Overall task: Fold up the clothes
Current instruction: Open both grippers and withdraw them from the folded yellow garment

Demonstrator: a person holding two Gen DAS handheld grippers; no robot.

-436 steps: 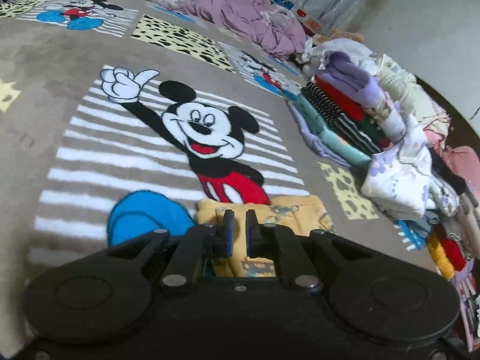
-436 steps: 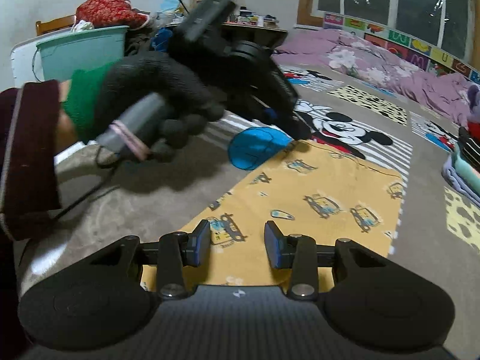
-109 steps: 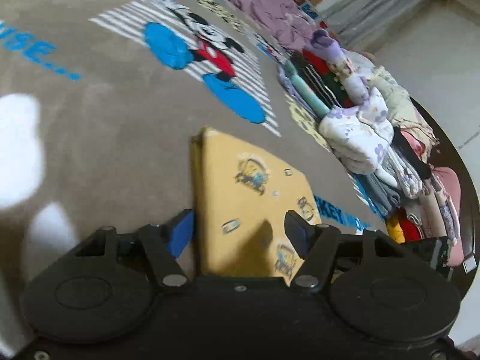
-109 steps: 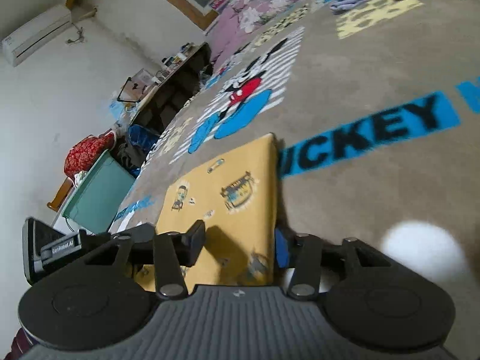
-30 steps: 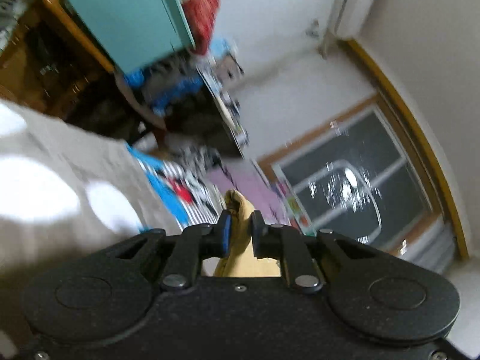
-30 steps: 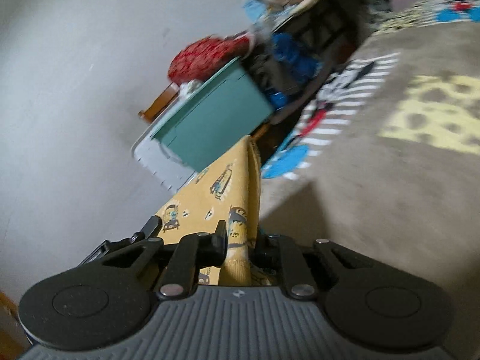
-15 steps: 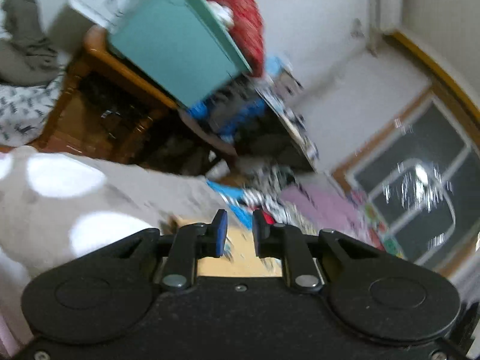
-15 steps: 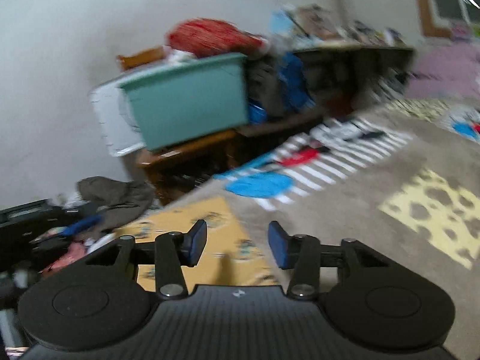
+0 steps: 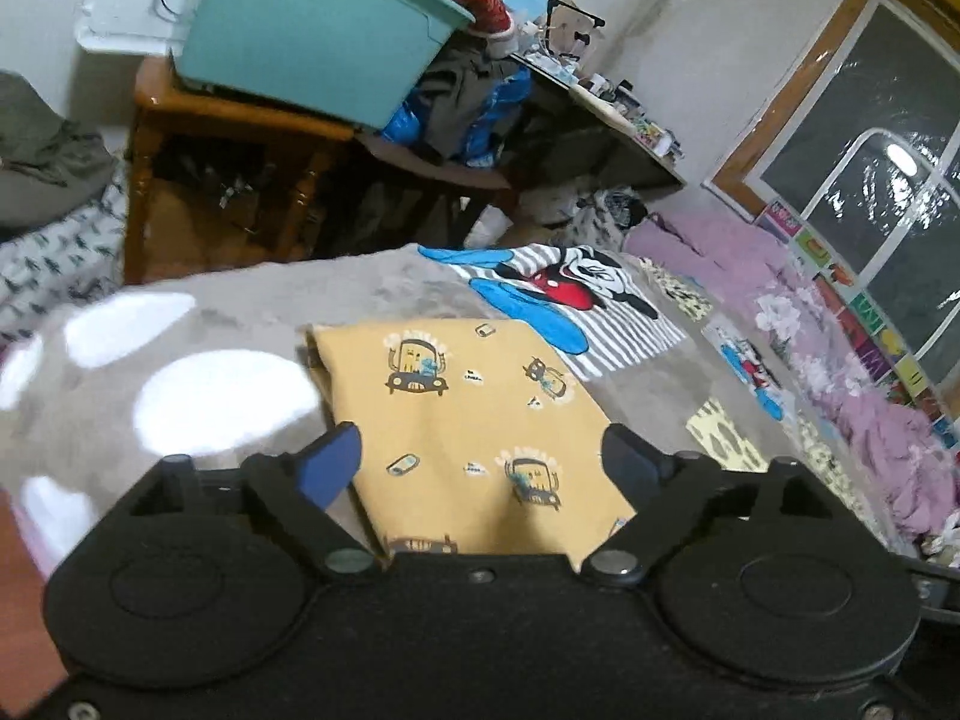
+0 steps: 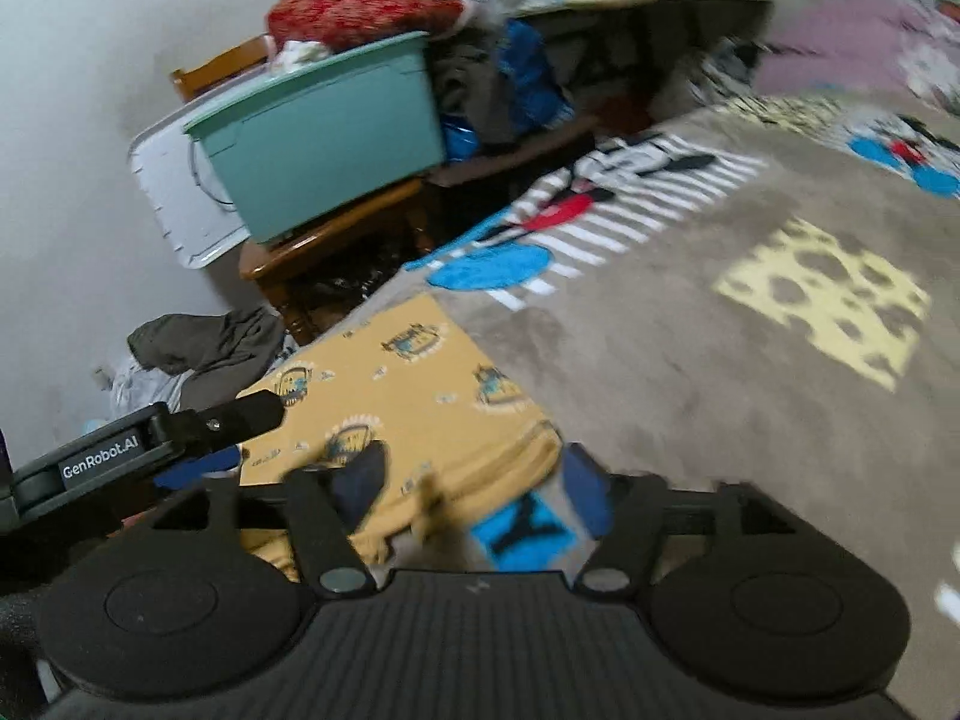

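Black left claw (image 9: 480, 462) with blue pads (image 9: 327, 463), silver screws.

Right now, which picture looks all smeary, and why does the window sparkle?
The right wrist view is smeared with motion blur, worst around the folded yellow car-print garment. The left wrist view is sharper; a ceiling light's glare reflects in the dark wood-framed window, and fisheye distortion bends its frame.
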